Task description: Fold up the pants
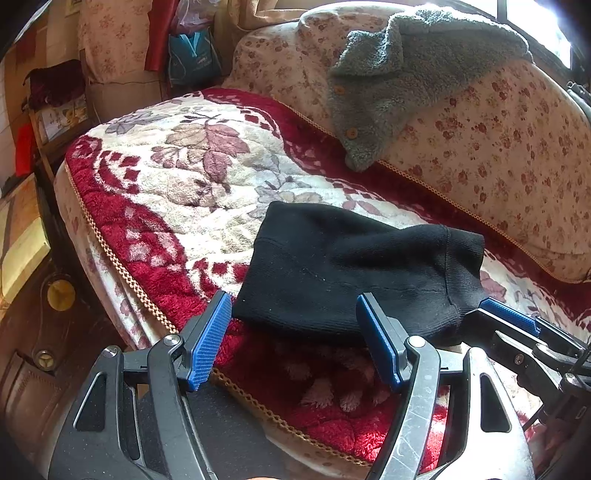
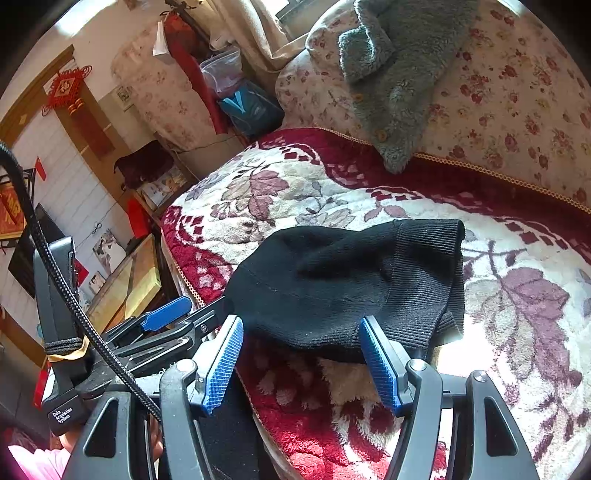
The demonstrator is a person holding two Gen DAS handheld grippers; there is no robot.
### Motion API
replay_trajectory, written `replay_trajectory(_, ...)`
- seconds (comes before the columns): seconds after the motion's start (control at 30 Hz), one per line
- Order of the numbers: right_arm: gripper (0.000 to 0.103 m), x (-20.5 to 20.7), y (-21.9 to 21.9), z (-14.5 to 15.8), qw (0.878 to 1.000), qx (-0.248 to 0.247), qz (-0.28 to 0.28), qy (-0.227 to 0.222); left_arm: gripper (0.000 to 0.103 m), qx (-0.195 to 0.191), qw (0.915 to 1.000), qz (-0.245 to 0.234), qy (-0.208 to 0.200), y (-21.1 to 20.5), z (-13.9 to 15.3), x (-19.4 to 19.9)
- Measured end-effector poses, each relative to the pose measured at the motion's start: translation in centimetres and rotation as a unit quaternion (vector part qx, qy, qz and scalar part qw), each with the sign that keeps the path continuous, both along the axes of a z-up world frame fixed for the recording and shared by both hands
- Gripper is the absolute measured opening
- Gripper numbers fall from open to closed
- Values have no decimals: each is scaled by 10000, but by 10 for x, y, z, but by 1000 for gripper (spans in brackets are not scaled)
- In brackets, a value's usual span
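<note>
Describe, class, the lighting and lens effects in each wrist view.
Left wrist view: the window blows out white at top right; fisheye bends the sofa back; the black pants lose detail. Right wrist view: a glare patch on the blanket beside the pants; dark vignette corners.

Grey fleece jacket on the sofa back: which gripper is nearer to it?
Right, slightly. Both the right gripper and the left gripper hover open at the black pants, far below the jacket.

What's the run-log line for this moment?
pants: folded on blanket | left gripper: open, empty | right gripper: open, empty
</note>
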State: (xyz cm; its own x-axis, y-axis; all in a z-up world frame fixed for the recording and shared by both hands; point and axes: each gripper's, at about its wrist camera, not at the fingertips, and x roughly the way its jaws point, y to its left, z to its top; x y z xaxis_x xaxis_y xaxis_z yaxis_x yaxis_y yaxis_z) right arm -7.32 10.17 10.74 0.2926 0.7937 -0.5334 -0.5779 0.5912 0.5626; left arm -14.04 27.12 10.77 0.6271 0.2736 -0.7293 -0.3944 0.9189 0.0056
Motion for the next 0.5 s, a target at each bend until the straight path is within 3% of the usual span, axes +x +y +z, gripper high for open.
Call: replay_trajectory(0.5, 64, -1, 4, 0, 10000, -8, 19, 13, 71, 4, 10000, -1, 4, 1, -1, 0)
